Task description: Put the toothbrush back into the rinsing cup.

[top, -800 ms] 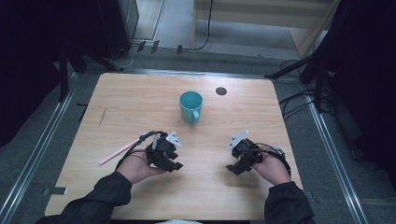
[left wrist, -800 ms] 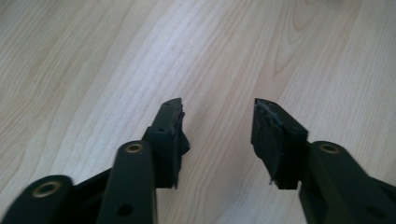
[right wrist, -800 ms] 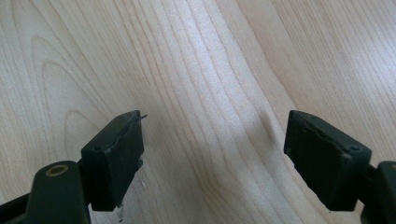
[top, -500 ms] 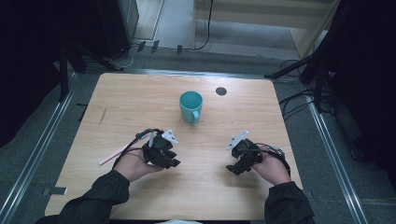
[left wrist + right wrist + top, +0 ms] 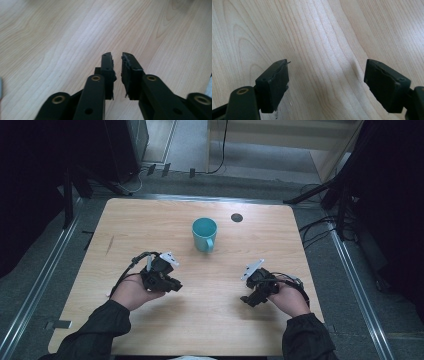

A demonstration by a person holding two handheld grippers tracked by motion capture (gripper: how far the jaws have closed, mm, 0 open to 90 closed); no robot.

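Well, the wooden table takes up most of what I can see, its top bare apart from 1 teal mug standing upright a little toward the far edge, about midway between the left and right edges, with its handle turned toward the near edge. A small dark disc lies near the far edge, just to the right of the mug. The person's 2 hands rest nearer the near edge, well apart from each other and from the mug. The left tongs point down at bare wood, jaws nearly together with only a thin slit between them and nothing caught in it. The right tongs hover low over bare wood too, jaws spread wide and empty. My guess is the mug comes next. With the left tongs so nearly closed, they could knock the rim or handle instead of straddling it and tip the mug. The right tongs, coming in low, could shove it toward the far edge.
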